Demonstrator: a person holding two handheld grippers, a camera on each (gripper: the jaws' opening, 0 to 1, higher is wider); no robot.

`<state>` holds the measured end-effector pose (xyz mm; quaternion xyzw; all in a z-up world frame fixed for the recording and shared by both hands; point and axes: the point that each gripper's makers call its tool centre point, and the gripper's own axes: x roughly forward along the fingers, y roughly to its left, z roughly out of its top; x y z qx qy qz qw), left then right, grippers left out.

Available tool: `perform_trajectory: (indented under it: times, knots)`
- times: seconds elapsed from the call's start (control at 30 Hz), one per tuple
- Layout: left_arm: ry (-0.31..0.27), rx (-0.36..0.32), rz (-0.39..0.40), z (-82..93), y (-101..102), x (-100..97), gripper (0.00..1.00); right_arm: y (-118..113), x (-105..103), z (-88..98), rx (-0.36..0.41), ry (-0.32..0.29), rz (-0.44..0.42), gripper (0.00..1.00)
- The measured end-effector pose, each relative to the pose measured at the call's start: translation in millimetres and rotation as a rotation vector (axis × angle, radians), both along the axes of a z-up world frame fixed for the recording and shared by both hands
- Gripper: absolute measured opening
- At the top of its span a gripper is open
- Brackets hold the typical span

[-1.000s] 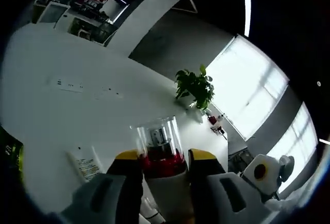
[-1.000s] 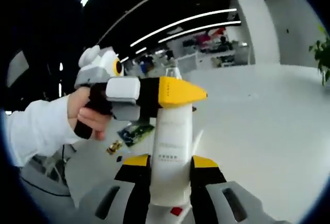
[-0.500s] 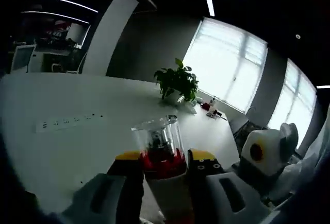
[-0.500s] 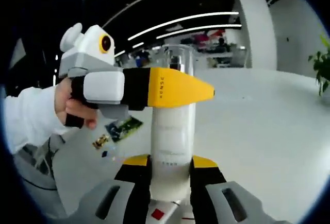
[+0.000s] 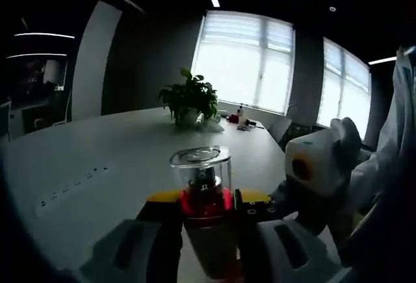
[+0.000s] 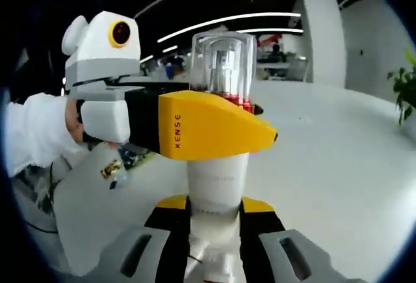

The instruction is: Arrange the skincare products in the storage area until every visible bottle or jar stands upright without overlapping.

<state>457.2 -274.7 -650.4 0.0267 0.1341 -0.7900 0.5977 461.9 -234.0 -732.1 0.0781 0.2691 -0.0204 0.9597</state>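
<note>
A pump bottle (image 5: 203, 195) with a white body (image 6: 217, 177), a red collar and a clear cap (image 6: 222, 62) is held off the table by both grippers. My left gripper (image 5: 208, 198) is shut on the red collar just under the cap. In the right gripper view the left gripper (image 6: 218, 127) crosses from the left, its yellow jaw lying over the bottle's neck. My right gripper (image 6: 216, 203) is shut on the white body lower down, and its housing (image 5: 315, 169) shows in the left gripper view at right. The bottle's base is hidden.
A large white table (image 5: 97, 159) spreads under both views. A potted plant (image 5: 190, 97) and small items (image 5: 240, 119) stand at its far end, a power strip (image 5: 68, 185) lies at left. A printed packet (image 6: 110, 166) lies on the table (image 6: 338, 153). A white sleeve (image 6: 29, 146) is at left.
Both views have swung with the hands, the left gripper view turning from the table towards the windows. Both grippers keep their hold on the bottle, which now looks closer in the right gripper view.
</note>
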Motion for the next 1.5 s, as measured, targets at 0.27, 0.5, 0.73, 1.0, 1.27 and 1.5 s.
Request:
perform_trajectory:
  times: [0.27,0.5,0.73,1.0,1.27,1.5]
  knots:
    - [-0.055,-0.006,-0.113,-10.7,-10,10.5,0.27,-6,7,-5.1,-0.092,-0.012,-0.021,0.21]
    - [-0.126,0.03,-0.149,-22.9,-10,14.2,0.27,-7,16,-13.5,-0.151,-0.017,-0.037,0.22]
    - [-0.119,0.019,-0.169,-23.8,-4,13.7,0.28,-8,15,-15.8,-0.204,-0.015,-0.046,0.22]
    - [-0.134,0.02,-0.224,-22.5,8,-4.0,0.27,1,5,-16.2,-0.189,-0.014,-0.05,0.22]
    - [-0.14,0.026,-0.232,-22.4,27,-15.4,0.26,16,-1,-17.1,-0.19,-0.004,-0.017,0.21]
    - [-0.126,0.032,-0.221,-21.6,48,-17.6,0.26,38,-7,-16.5,-0.197,0.007,0.027,0.22]
